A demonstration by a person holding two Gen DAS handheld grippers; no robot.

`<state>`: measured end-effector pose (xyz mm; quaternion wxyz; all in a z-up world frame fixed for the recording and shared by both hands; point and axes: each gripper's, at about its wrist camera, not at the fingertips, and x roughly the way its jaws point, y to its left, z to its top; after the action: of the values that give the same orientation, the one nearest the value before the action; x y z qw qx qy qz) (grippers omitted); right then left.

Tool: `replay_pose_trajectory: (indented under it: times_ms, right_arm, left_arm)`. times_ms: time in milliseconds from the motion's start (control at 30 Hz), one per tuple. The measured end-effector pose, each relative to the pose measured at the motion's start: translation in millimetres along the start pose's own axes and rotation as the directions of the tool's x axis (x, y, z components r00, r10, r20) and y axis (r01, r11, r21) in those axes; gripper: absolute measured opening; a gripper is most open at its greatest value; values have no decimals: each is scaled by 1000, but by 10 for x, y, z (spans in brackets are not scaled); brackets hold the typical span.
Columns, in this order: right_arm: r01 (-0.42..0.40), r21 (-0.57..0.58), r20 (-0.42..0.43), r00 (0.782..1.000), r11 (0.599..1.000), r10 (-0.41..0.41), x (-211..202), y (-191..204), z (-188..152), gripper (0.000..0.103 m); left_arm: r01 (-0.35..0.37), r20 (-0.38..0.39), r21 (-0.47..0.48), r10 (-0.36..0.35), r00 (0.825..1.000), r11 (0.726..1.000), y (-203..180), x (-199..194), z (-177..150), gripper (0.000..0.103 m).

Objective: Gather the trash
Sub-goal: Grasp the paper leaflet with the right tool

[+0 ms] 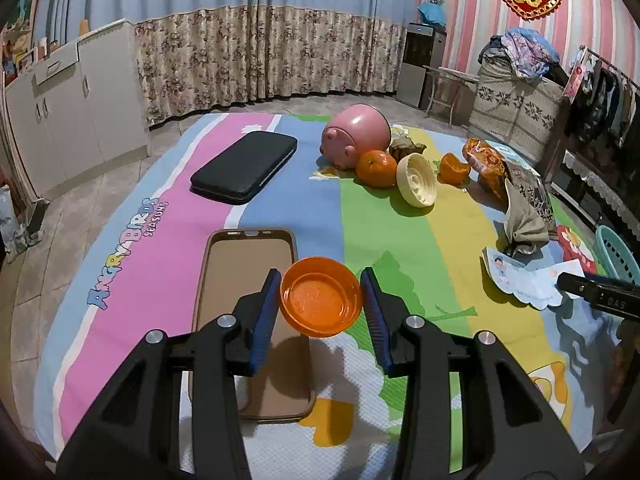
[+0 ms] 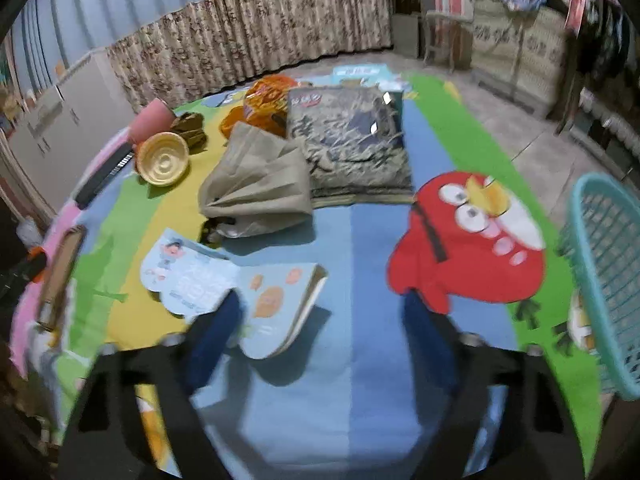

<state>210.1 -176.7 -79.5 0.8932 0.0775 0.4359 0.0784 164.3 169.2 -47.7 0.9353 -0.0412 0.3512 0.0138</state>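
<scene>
My left gripper (image 1: 322,294) is shut on a small orange plastic bowl (image 1: 320,300), held above the brown phone case (image 1: 248,320) on the colourful play mat (image 1: 168,216). My right gripper (image 2: 322,304) stands open low over the mat. Its left finger overlaps a flattened light-blue paper carton (image 2: 224,280), and its pads press on nothing. Beyond the carton lie a crumpled beige bag (image 2: 256,188), a dark snack bag (image 2: 352,140) and an orange snack bag (image 2: 268,96). A teal basket (image 2: 608,280) stands at the right edge.
A tangerine (image 1: 376,168), orange peel (image 1: 454,168), a cream ribbed lid (image 1: 416,180) and a pink piggy bank (image 1: 356,136) sit at the mat's far side. A black case (image 1: 244,168) lies to the left. White cabinets (image 1: 68,112) and curtains border the floor.
</scene>
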Motion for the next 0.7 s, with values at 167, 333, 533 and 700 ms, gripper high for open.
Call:
replay_pose_trajectory:
  times_ms: [167,333,533,700]
  right_arm:
    - [-88,-27,-6,996,996,88,18,94,15,28]
    - [-145,-45,51,988,988,147,-175,108,73,12]
    - [-173,-101,143,972,980,187,-532,100,100,5]
    - [-189,-81,238,950,979,203,-894,-138,169,5]
  left_arm:
    - [4,8,6,-4,1000,1000,-59,-13,26,40]
    - [12,25,29,-13,1000,1000,-231,-62,93,40]
    - [36,52,54,-39,998,998,-485,-146,210,40]
    - [60,83,81,-67,994,995,-744,-235,313,40]
